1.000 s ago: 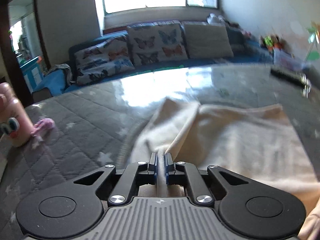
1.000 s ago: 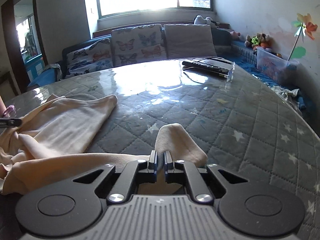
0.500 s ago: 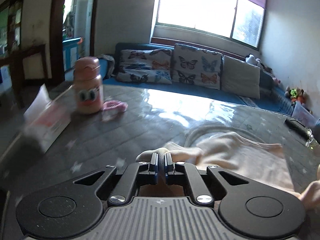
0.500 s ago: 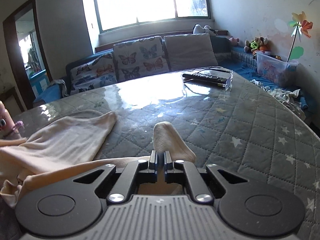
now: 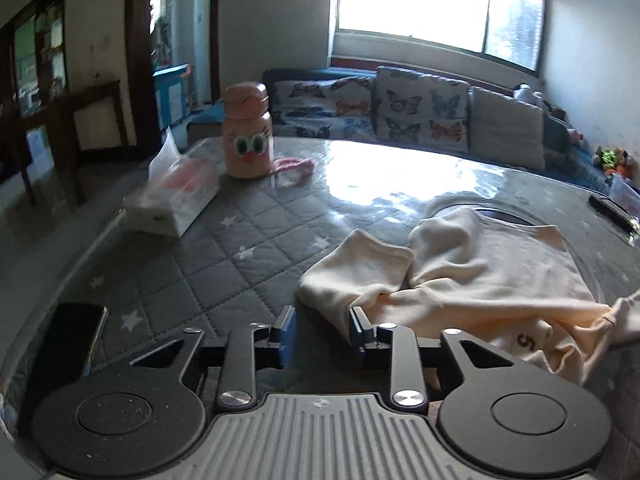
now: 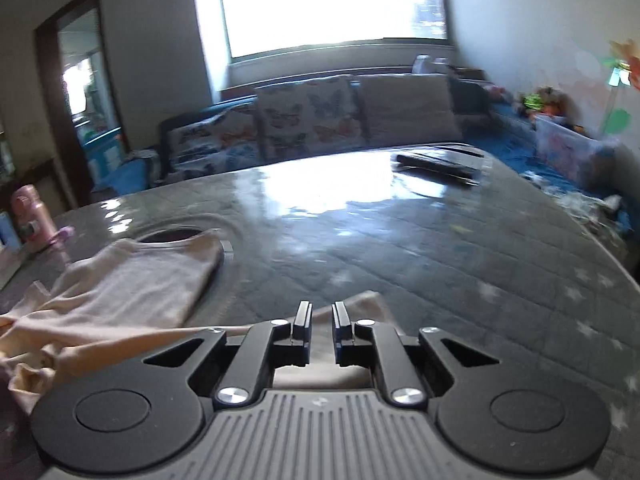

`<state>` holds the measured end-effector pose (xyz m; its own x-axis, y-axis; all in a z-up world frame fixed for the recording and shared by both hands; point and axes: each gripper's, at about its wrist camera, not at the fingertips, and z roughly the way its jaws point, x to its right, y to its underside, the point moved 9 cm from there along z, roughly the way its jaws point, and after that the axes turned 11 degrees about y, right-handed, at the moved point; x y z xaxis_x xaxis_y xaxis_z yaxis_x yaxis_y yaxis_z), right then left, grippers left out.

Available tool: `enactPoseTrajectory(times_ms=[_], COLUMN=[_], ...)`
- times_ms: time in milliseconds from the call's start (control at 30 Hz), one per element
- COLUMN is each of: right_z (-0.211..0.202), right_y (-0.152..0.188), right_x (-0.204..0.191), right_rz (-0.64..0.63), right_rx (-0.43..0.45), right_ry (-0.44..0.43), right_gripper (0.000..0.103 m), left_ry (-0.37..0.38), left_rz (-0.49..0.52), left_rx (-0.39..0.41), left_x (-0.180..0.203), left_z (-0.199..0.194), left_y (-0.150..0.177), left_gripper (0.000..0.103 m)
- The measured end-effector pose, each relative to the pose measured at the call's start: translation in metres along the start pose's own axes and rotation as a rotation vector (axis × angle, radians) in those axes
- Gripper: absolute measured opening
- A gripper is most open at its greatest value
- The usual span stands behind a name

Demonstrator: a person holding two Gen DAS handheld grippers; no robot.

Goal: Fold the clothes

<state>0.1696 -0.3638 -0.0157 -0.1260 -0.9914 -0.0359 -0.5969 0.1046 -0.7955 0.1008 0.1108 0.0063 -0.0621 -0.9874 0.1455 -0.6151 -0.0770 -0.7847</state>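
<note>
A cream long-sleeved top [image 5: 480, 276] lies rumpled on the grey quilted table [image 5: 224, 264]. In the left wrist view its left sleeve end lies just ahead and to the right of my left gripper [image 5: 322, 330], whose jaws are open and empty. The top also shows in the right wrist view [image 6: 132, 284], with a sleeve lying under and just ahead of my right gripper [image 6: 321, 318]. The right jaws stand apart with the cloth released below them.
A pink owl-faced bottle [image 5: 247, 132], a tissue pack [image 5: 176, 196] and a pink hair tie [image 5: 294, 165] stand at the table's far left. A black phone [image 5: 68, 344] lies at the near left edge. A remote [image 6: 436, 164] lies at the far right. A sofa [image 5: 400, 116] stands behind.
Both grippers have opened and let go of the sleeves. The left gripper has swung left and pulled back; the right view has lifted slightly and is blurred.
</note>
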Motion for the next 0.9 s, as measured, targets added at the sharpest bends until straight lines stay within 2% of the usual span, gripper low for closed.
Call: enactPoseTrajectory(times_ms=[67,267,333,500,633,700,767,800,900], right_z=[0.002,-0.004,-0.012,-0.026,-0.027,-0.025,-0.024,-0.025,-0.028], right_y=[-0.002,-0.005,-0.004,0.012,0.037,0.046,0.054,0.056,0.065], right_x=[-0.021,-0.097,-0.124,-0.182,-0.206,-0.207,-0.205,-0.203,-0.192], right_rz=[-0.025,-0.145,-0.204,-0.338,-0.455,-0.494,-0.513,-0.520,-0.539], right_rx=[-0.008,-0.017,-0.015,-0.046,-0.068,-0.076,-0.093,-0.102,-0.127], right_ry=[-0.054,-0.241,-0.303,-0.441,-0.461,-0.439,-0.420,-0.414,-0.394], right_gripper=[0.018,0.019,0.019,0.020,0.020,0.020,0.020,0.020,0.019], left_ry=[0.058,0.245,0.299,0.348,0.354,0.349,0.345,0.344,0.342], left_rz=[0.033,0.117,0.148,0.230,0.258,0.257,0.264,0.269,0.261], left_rx=[-0.002,-0.043,-0.063,-0.109,-0.139,-0.151,-0.159,-0.163,-0.154], left_x=[0.020,0.085,0.106,0.139,0.145,0.143,0.141,0.141,0.136], left_z=[0.004,0.024,0.031,0.052,0.064,0.070,0.072,0.073,0.068], left_y=[0.000,0.007,0.011,0.020,0.028,0.031,0.035,0.038,0.041], left_gripper=[0.034,0.035,0.040,0.053,0.054,0.052,0.031,0.014,0.007])
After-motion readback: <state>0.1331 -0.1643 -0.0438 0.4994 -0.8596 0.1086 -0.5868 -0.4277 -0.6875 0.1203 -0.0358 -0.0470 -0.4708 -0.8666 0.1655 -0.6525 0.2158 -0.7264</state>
